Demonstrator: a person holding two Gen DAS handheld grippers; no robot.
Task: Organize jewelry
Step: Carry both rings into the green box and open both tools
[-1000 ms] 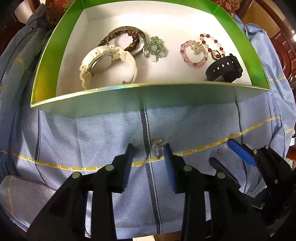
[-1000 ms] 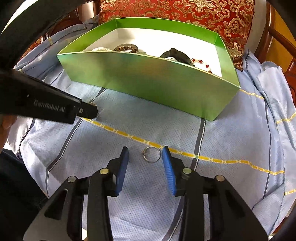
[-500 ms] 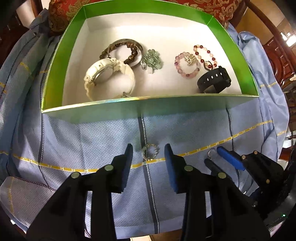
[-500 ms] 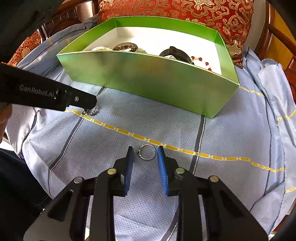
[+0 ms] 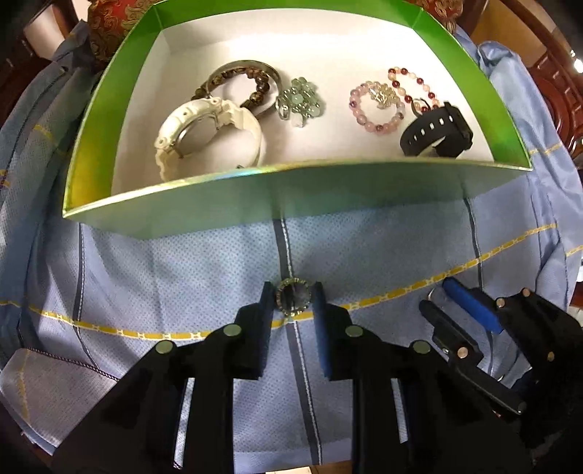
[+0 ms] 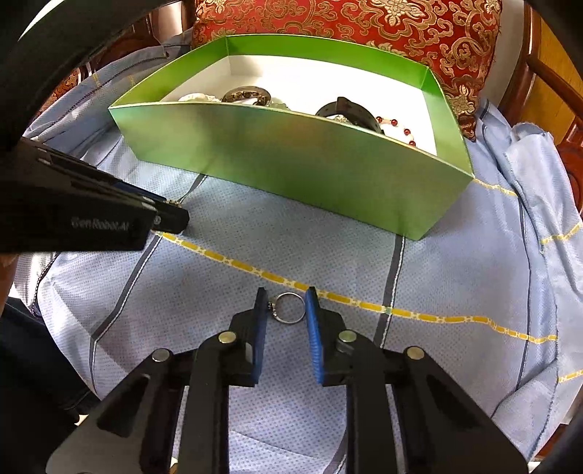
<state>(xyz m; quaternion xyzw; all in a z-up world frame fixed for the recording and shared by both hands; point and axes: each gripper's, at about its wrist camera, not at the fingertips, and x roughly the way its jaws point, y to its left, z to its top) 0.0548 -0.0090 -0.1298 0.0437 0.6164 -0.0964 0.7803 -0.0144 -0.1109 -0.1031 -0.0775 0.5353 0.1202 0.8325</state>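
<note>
The left gripper has its two pads pressed against either side of a studded ring, which sits clamped between the fingertips just above the blue cloth. The right gripper is narrowed around a thin silver ring — the left pad touches the ring's small setting, the right pad stands at the band's edge, though whether it truly presses there cannot be told. That ring lies flat on the cloth, right beside the yellow stripe.

In the left wrist view the right gripper appears off to the right of the left one, its blue pads low over the cloth. In the right wrist view the left gripper shows at the far left, tips close together.

Beyond both sets of tongs stands the green box — its near wall faces them, its white floor open to view. Inside, ahead and left of the left gripper, lie a white watch, a brown bead bracelet and a green bead cluster; ahead and right lie a pink bead bracelet, a red bead bracelet and a black watch. Behind the box sits a red patterned cushion.
</note>
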